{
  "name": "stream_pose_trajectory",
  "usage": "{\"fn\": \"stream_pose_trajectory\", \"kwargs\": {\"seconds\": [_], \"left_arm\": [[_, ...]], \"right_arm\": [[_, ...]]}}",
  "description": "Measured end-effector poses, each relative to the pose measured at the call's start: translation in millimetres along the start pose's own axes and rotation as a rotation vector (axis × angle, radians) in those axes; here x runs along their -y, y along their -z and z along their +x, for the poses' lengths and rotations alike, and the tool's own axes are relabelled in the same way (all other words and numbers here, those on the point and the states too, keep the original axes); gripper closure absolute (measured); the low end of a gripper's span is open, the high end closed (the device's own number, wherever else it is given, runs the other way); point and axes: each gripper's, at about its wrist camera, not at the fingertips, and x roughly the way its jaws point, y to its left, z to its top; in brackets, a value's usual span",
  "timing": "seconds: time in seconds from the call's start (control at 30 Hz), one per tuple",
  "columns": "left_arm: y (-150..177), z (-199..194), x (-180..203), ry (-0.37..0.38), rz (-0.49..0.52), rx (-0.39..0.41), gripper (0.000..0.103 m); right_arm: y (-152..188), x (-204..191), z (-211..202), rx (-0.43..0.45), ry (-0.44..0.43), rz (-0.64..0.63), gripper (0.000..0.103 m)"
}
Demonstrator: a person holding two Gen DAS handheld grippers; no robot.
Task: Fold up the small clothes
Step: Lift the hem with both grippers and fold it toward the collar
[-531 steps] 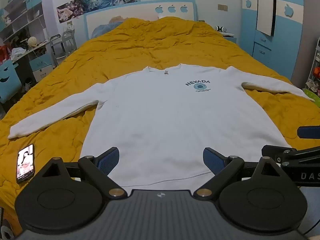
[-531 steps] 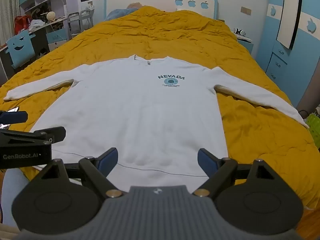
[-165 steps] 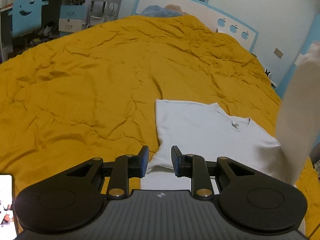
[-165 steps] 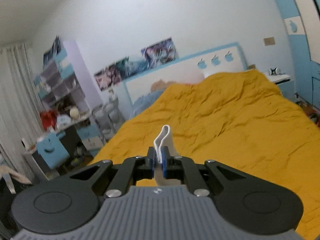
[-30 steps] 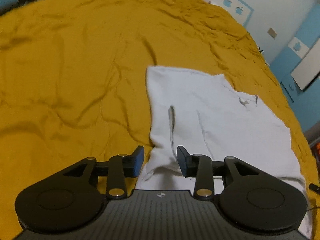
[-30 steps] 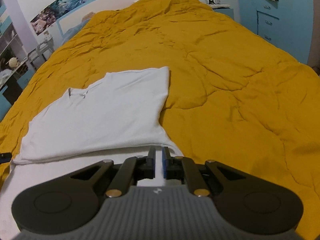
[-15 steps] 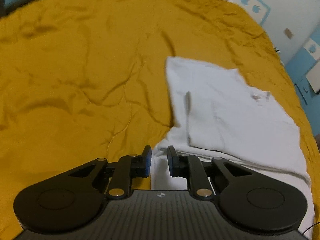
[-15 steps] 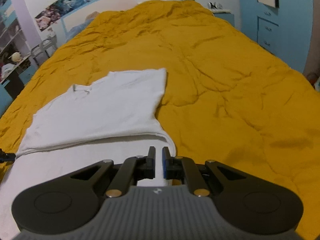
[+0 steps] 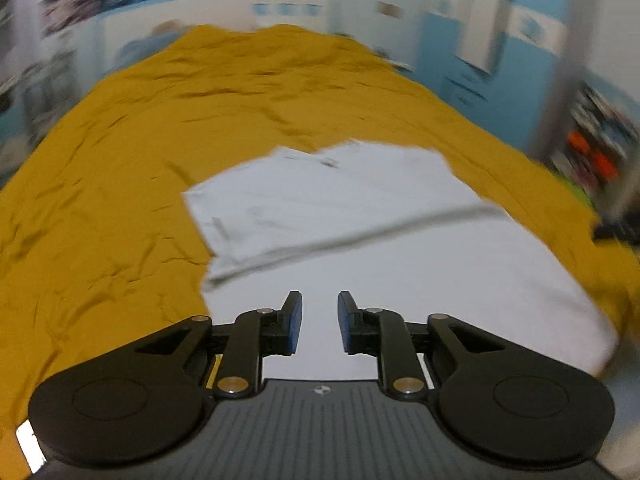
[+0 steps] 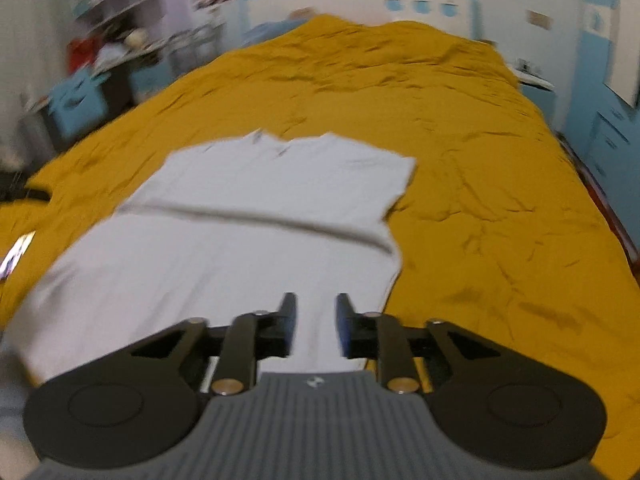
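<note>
White cotton sweatshirt (image 9: 360, 232) lies sleeves-folded on the mustard quilted bed (image 9: 120, 160); our left claw (image 9: 319, 322) and right claw (image 10: 312, 322), both spread and empty, should next pinch its hem.

both grippers (image 9: 319, 322) (image 10: 315, 325) opened, released sweatshirt (image 9: 400, 256)
</note>
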Motion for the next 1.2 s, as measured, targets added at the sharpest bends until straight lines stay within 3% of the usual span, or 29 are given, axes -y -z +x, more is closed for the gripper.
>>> {"fn": "stream_pose_trajectory", "kwargs": {"seconds": [0.13, 0.27, 0.33, 0.4, 0.53, 0.6, 0.7, 0.8, 0.9, 0.97, 1.03, 1.07, 1.17, 1.2], "left_arm": [[29, -6, 38, 0.058, 0.203, -0.079, 0.07], [63, -4, 64, 0.077, 0.324, -0.192, 0.063], [78, -2, 75, 0.062, 0.379, -0.237, 0.048], [94, 0, 83, 0.039, 0.44, -0.276, 0.042], [121, 4, 91, -0.022, 0.547, -0.339, 0.034], [133, 8, 97, -0.092, 0.622, -0.353, 0.024], [146, 14, 104, -0.186, 0.722, -0.348, 0.024], [158, 19, 110, -0.181, 0.78, -0.363, 0.024], [168, 24, 113, -0.217, 0.855, -0.32, 0.022], [169, 27, 111, -0.234, 0.851, -0.304, 0.022], [167, 28, 110, -0.235, 0.838, -0.297, 0.024], [166, 27, 110, -0.232, 0.834, -0.293, 0.027], [161, 19, 107, -0.203, 0.813, -0.282, 0.05], [159, 16, 106, -0.186, 0.802, -0.279, 0.065]], "right_arm": [[24, -25, -14, -0.063, -0.053, -0.124, 0.082], [53, -45, -16, -0.153, -0.1, -0.21, 0.078], [69, -53, -15, -0.198, -0.118, -0.25, 0.073], [83, -60, -15, -0.23, -0.127, -0.284, 0.062], [104, -69, -10, -0.281, -0.105, -0.381, 0.052], [112, -73, -5, -0.297, -0.08, -0.457, 0.051], [119, -79, -3, -0.3, -0.078, -0.543, 0.044], [123, -83, 0, -0.306, -0.068, -0.608, 0.039], [131, -89, 5, -0.324, -0.043, -0.683, 0.039], [136, -93, 8, -0.332, -0.028, -0.747, 0.039], [139, -95, 11, -0.335, -0.015, -0.795, 0.043], [140, -96, 12, -0.332, -0.007, -0.811, 0.051], [136, -96, 10, -0.315, 0.025, -0.832, 0.08], [133, -95, 8, -0.309, 0.019, -0.818, 0.092]]}}
